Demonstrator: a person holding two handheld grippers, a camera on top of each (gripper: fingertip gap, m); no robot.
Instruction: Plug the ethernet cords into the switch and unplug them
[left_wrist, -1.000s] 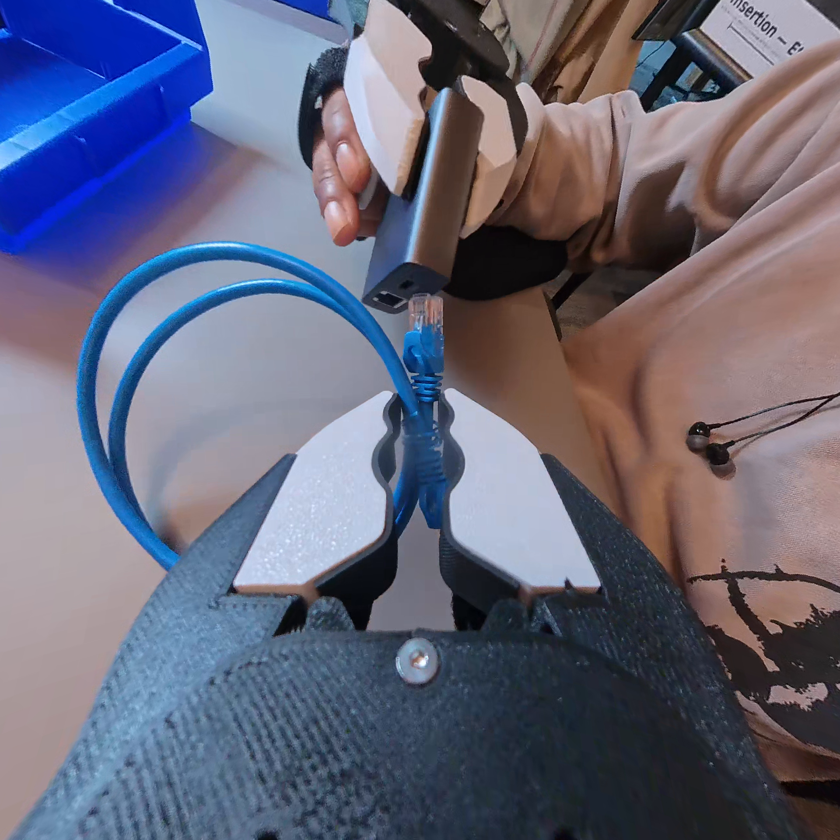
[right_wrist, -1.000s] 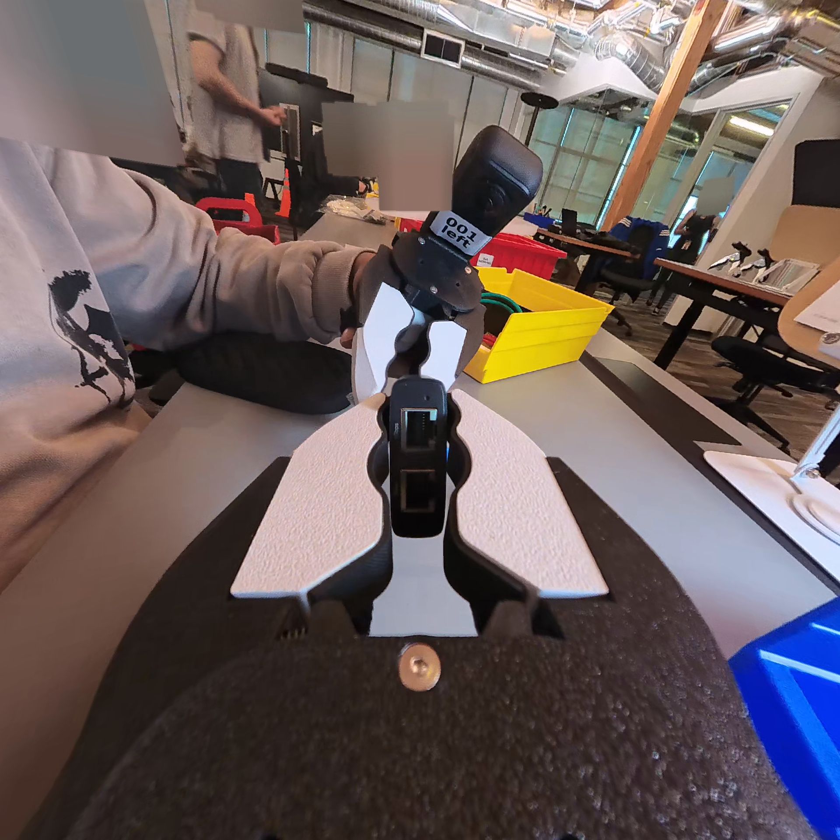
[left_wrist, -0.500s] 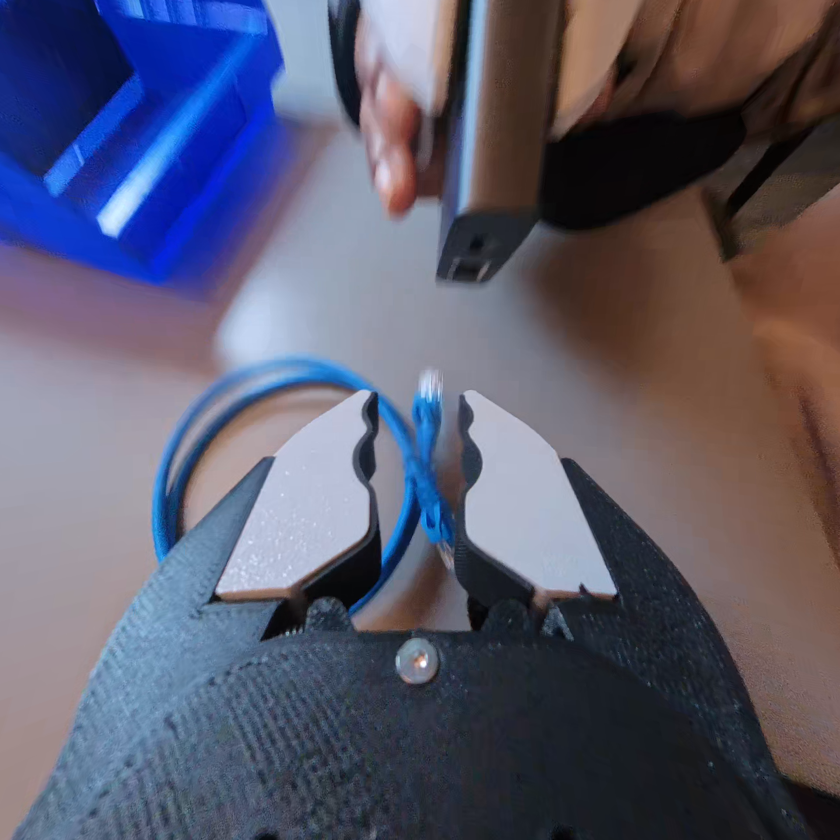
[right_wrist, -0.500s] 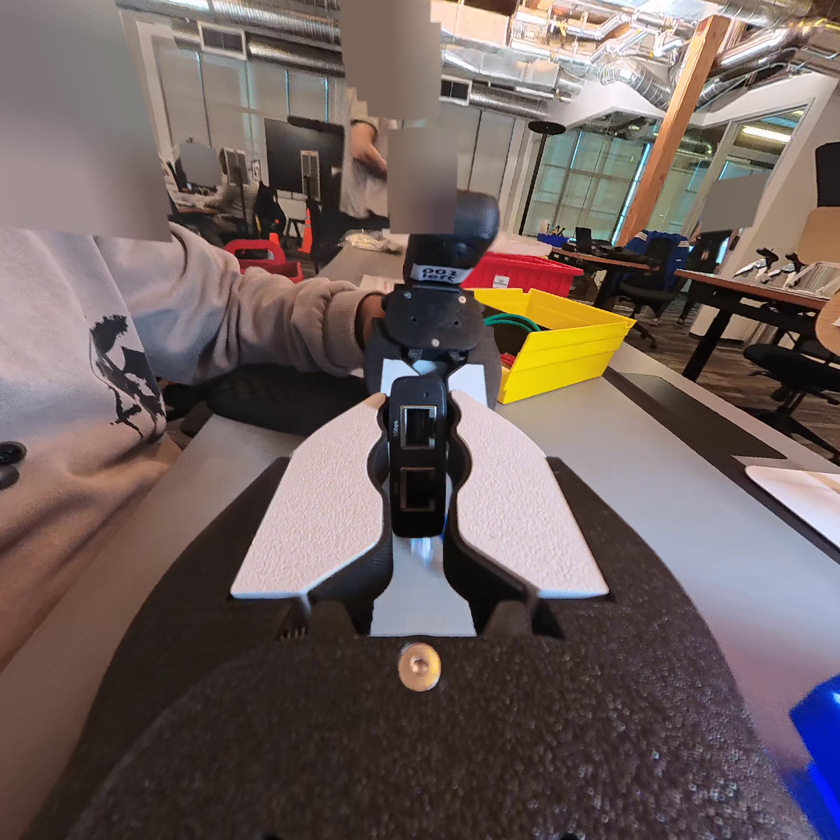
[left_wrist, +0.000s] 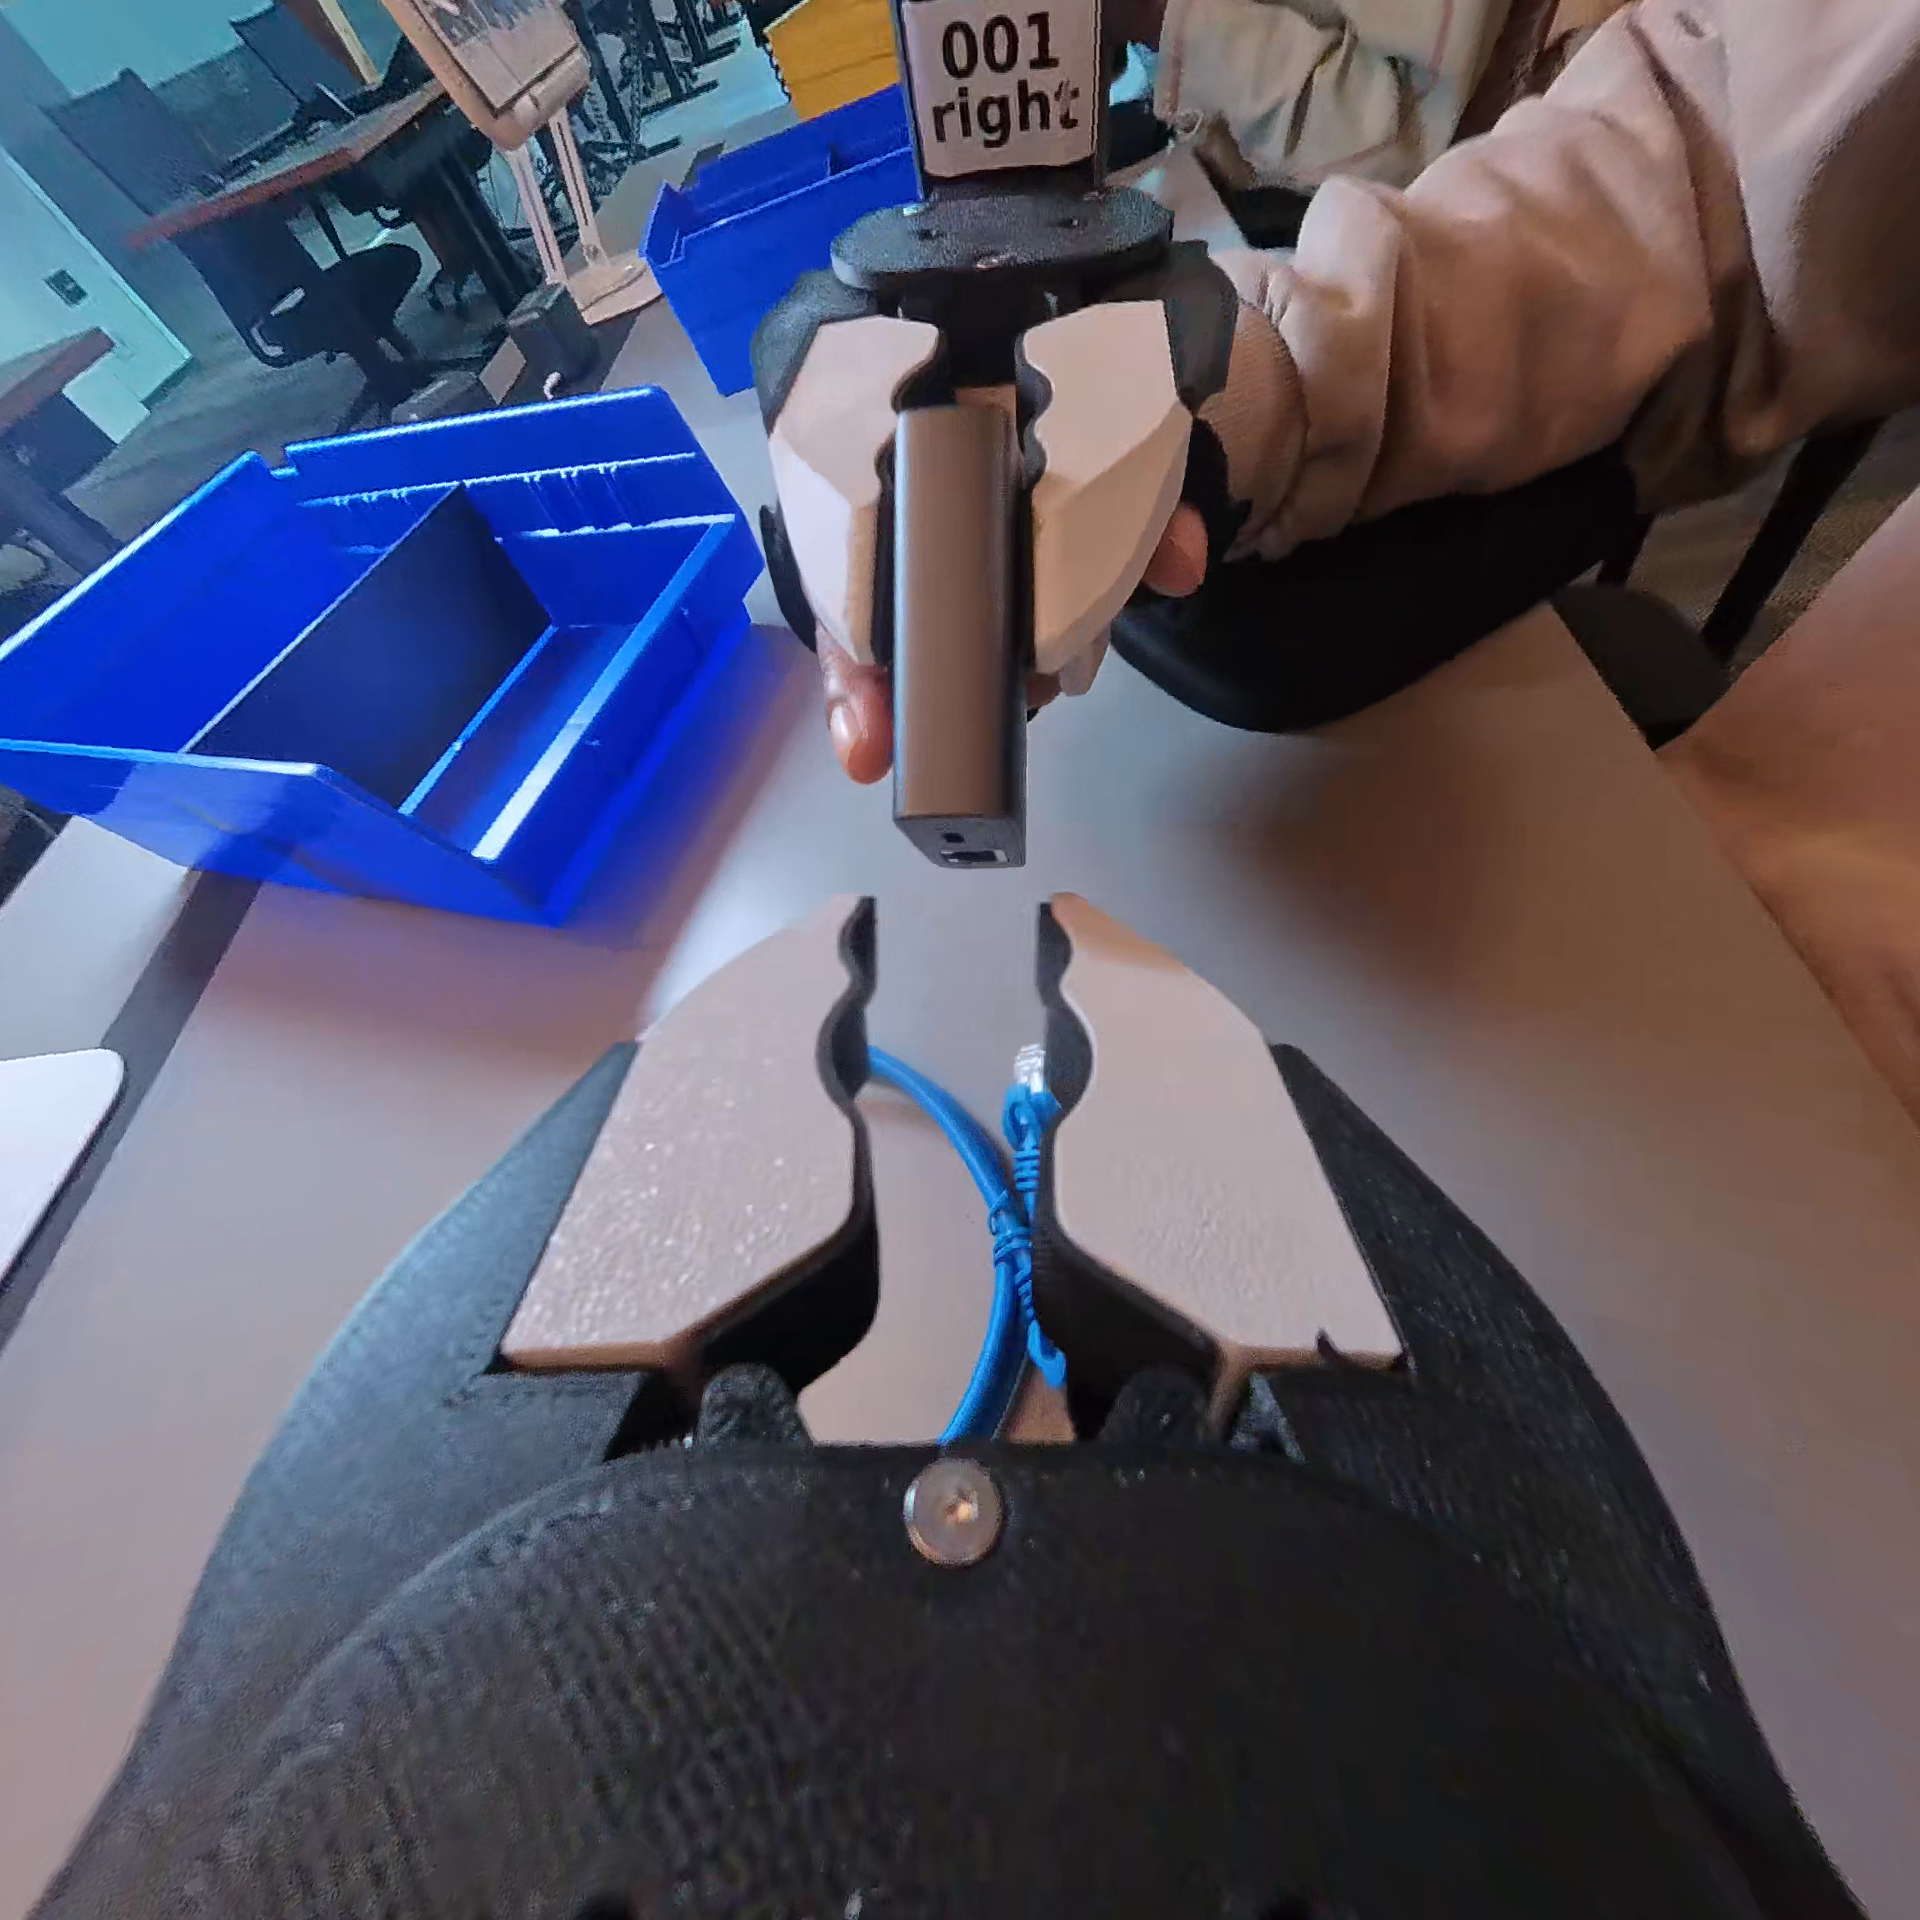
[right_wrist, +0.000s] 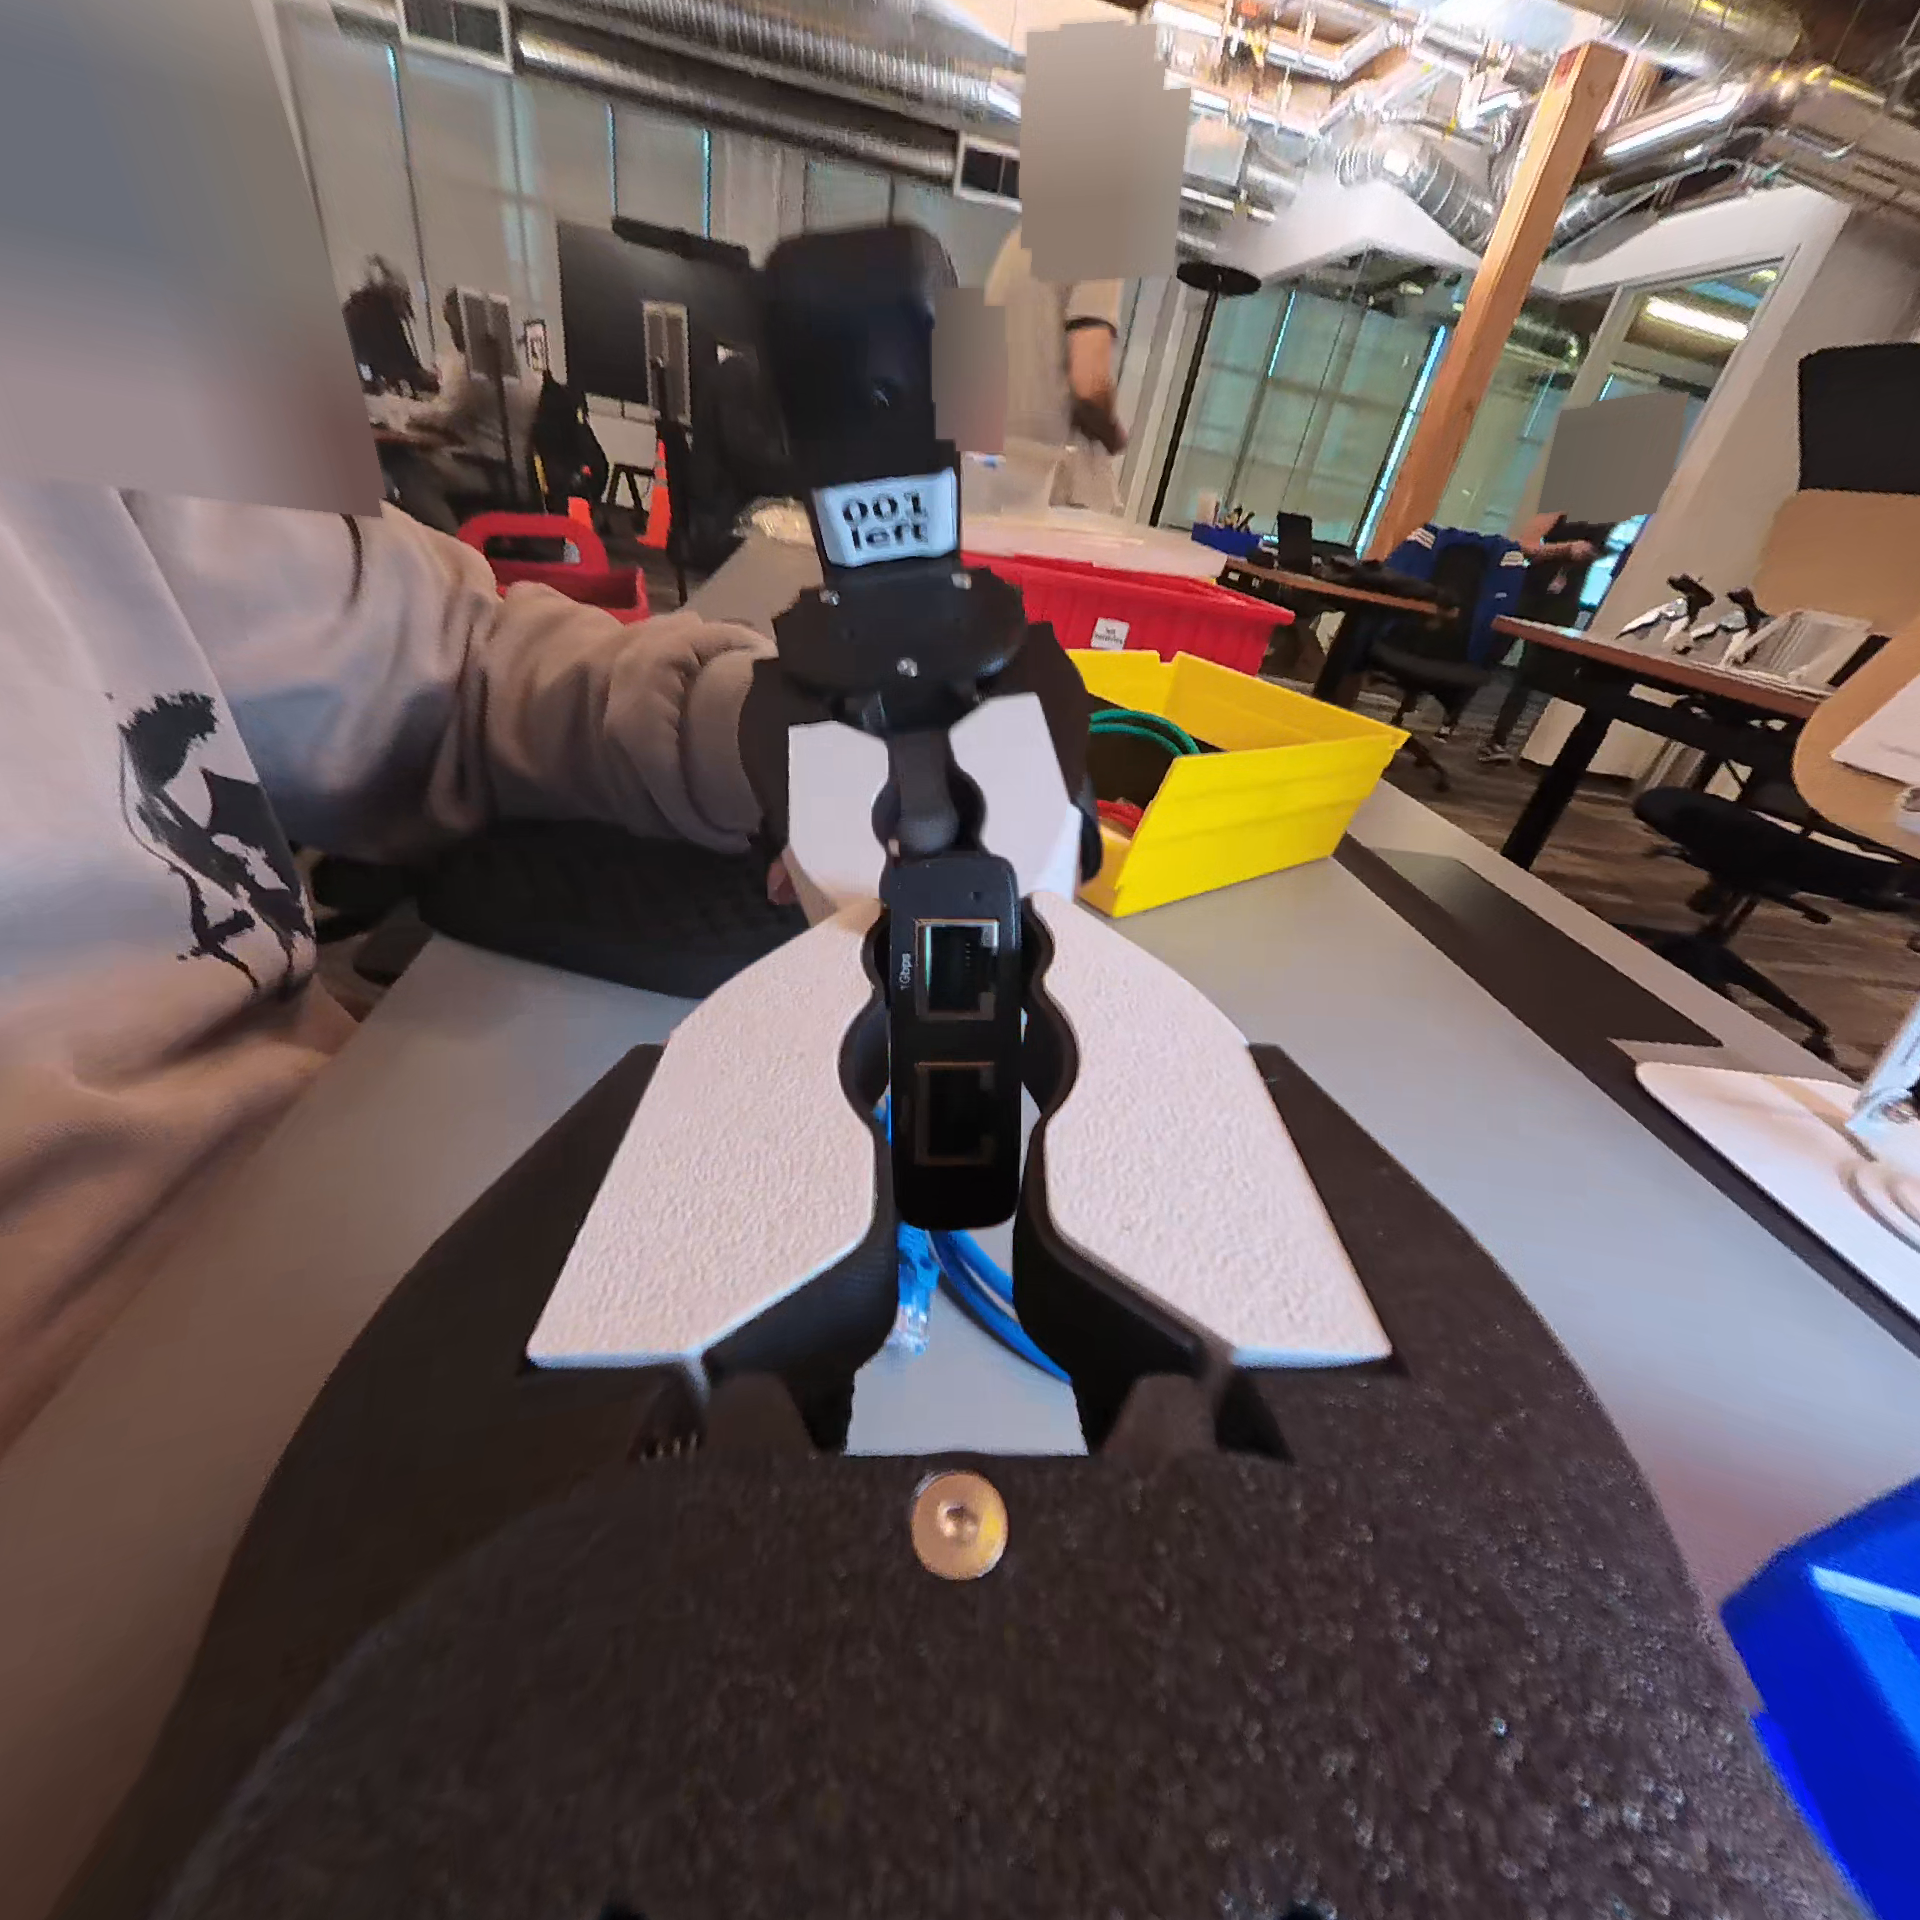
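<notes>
blue cord (left_wrist: 1003, 1174) below left claw (left_wrist: 956, 914) (spread)

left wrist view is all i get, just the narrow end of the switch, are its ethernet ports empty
observer: Yes. The right wrist view shows the switch face on, with two ports stacked one above the other, both empty.
operator: so where's the plug from that side
observer: The blue ethernet cord shows below the switch, between the right gripper fingers, and its clear plug is in neither port.
operator: any other cords around
observer: A yellow bin farther along the table holds a green cord and something red beside it.
</notes>
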